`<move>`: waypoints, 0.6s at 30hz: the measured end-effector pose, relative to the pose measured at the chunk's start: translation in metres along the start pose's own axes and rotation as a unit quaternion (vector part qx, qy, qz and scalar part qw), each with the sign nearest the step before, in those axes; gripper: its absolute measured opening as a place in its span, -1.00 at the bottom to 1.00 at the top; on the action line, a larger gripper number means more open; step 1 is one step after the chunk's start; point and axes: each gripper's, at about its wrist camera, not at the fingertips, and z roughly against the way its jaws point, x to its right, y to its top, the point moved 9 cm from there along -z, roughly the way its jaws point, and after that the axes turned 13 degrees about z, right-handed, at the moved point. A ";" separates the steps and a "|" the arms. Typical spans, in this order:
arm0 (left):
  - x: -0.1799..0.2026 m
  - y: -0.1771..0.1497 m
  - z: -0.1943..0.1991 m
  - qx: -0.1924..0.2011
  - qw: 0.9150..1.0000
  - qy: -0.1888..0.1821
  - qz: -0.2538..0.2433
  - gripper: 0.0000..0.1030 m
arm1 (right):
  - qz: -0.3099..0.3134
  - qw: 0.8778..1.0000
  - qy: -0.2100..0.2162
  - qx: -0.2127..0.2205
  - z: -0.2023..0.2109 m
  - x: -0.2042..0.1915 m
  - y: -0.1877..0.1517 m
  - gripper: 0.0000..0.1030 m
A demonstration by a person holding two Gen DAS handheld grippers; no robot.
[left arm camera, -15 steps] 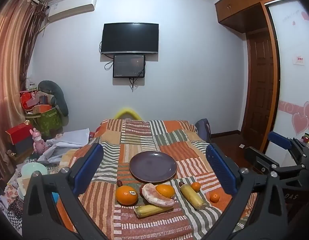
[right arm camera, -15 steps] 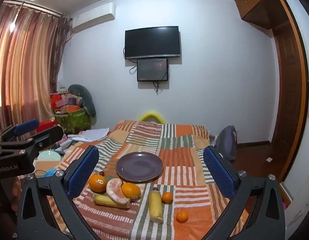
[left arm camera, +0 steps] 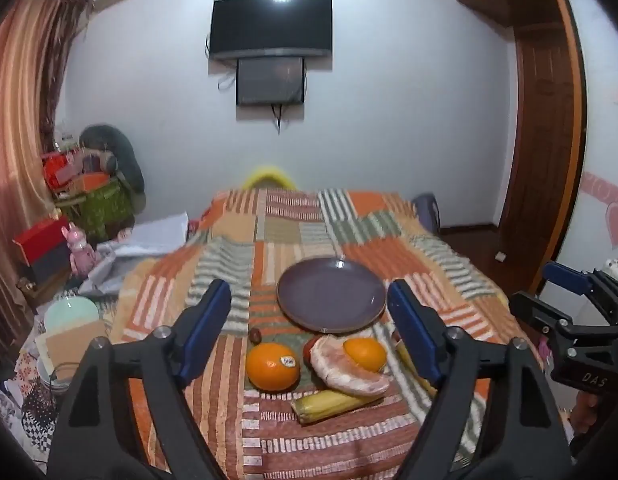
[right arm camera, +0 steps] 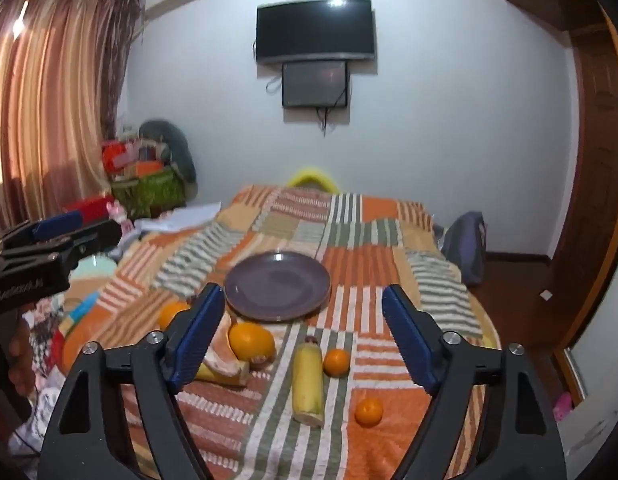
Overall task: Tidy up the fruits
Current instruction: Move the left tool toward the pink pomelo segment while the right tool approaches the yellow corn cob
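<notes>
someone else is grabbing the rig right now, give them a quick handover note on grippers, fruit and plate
Left gripper: open, empty, above the near fruit.
Right gripper: open, empty, also above the fruit.
Purple plate: on the patchwork blanket, nothing on it.
Fruit, all on the blanket in front of the plate: stickered orange, pomelo segment, second orange, two bananas, two small oranges.
Done: nothing moved yet.
Left: presumably every fruit onto the plate.
</notes>
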 end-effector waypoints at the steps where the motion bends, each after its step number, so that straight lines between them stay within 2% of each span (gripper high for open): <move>1: -0.006 -0.006 -0.012 -0.014 1.000 0.006 0.001 0.43 | 0.003 1.000 0.003 -0.009 -0.004 0.000 -0.004 0.41; 5: -0.025 -0.032 -0.041 -0.068 0.997 0.028 -0.004 0.33 | 0.016 0.998 0.023 -0.050 -0.025 -0.006 -0.026 0.22; 9: -0.041 -0.054 -0.060 -0.119 0.992 0.039 -0.006 0.27 | 0.011 0.994 0.045 -0.097 -0.050 -0.008 -0.048 0.20; 14: -0.042 -0.083 -0.089 -0.173 0.984 0.026 0.015 0.27 | -0.012 0.987 0.070 -0.141 -0.075 -0.008 -0.074 0.20; 18: -0.034 -0.097 -0.102 -0.201 0.979 0.015 0.013 0.27 | -0.030 0.980 0.084 -0.176 -0.094 -0.006 -0.092 0.20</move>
